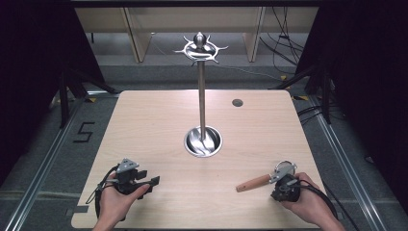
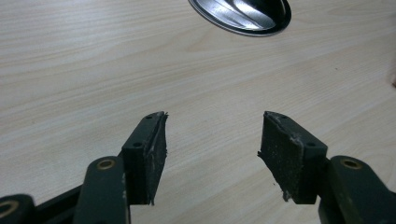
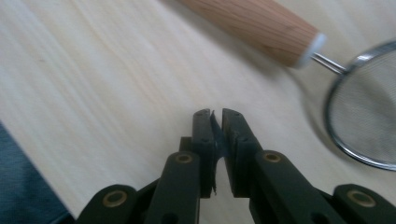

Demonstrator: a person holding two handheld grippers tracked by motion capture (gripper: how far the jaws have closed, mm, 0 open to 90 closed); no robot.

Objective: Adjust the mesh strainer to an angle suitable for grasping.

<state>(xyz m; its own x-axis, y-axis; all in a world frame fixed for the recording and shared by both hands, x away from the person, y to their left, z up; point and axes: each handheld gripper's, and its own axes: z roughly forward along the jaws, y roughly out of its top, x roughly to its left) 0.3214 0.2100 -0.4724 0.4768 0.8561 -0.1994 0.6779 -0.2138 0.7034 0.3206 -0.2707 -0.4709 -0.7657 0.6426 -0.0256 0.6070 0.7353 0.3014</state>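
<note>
Left gripper [image 2: 212, 135] jaws apart over bare bench [image 1: 159, 120]; right gripper [image 3: 217, 116] jaws together, empty, beside wooden-handled mesh strainer [image 3: 359, 116]; steel hook stand [image 1: 202, 96] at centre.

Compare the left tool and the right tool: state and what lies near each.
The left tool has its jaws spread wide with bare table between them; the right tool has its jaws closed together on nothing. The left tool points toward the round base of the metal stand; the right tool sits beside the wooden-handled strainer, which lies on the table ungripped. Both are hand-held, low over the wooden table, with worn black pads.
</note>
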